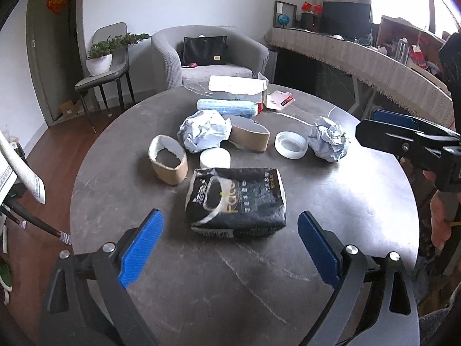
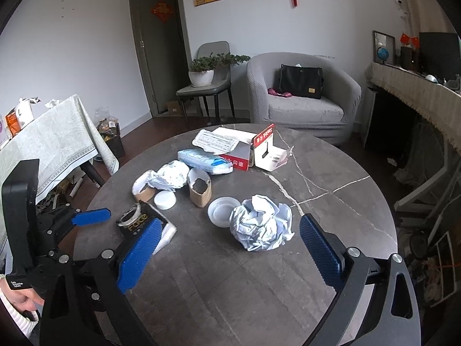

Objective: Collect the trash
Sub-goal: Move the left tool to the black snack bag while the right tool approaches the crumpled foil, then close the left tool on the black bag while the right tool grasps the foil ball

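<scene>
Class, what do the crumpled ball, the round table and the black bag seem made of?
Crumpled ball: likely paper, matte white, sharp creases. Round table: stone-look slab, dark grey, pale veins, soft sheen. Black bag: probably plastic film, glossy, wrinkled, printed.

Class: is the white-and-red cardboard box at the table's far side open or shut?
Open: the cardboard box has its white flap raised and folded back.

Left gripper (image 1: 230, 242) held level, blue pads spread wide, gripping nothing. Right gripper (image 2: 230, 245) likewise spread, unloaded.
</scene>
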Tool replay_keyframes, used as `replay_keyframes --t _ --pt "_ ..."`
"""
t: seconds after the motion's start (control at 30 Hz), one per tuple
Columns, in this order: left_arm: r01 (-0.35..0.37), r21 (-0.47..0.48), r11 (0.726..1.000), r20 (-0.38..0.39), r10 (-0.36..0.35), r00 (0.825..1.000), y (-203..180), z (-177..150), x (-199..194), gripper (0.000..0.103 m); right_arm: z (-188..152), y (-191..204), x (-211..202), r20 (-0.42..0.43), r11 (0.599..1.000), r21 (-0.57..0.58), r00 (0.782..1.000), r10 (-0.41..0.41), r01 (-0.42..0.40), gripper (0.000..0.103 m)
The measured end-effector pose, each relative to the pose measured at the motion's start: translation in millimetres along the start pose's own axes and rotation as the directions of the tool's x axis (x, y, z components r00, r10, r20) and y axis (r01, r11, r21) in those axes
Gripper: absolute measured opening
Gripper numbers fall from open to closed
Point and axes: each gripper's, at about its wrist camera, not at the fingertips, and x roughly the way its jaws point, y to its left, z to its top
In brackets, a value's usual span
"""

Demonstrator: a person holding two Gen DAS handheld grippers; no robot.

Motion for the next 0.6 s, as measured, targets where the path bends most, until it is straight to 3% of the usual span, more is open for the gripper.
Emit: replay_keyframes --t 0.2,0.4,0.6 --pt "-0.003 0.012 1.0 -0.038 0.004 0.999 -0.7 4.8 13.1 0.096 4.5 -7.8 15.1 -0.042 1.0 0.012 0.999 -0.001 0.002 0.097" --pt "0.015 -0.003 1.0 -0.051 -0.015 0.999 0.5 10.6 16.7 0.096 6.1 -14.8 30.6 -0.091 1.0 0.016 0.996 -0.021 0.022 0.085" --pt "0.022 0.0 1.0 -0.078 -0.022 0.997 -0.9 15.4 22.5 0.095 8.6 -22.9 41.4 -0.115 0.999 0.044 0.993 -0.019 0.025 0.084"
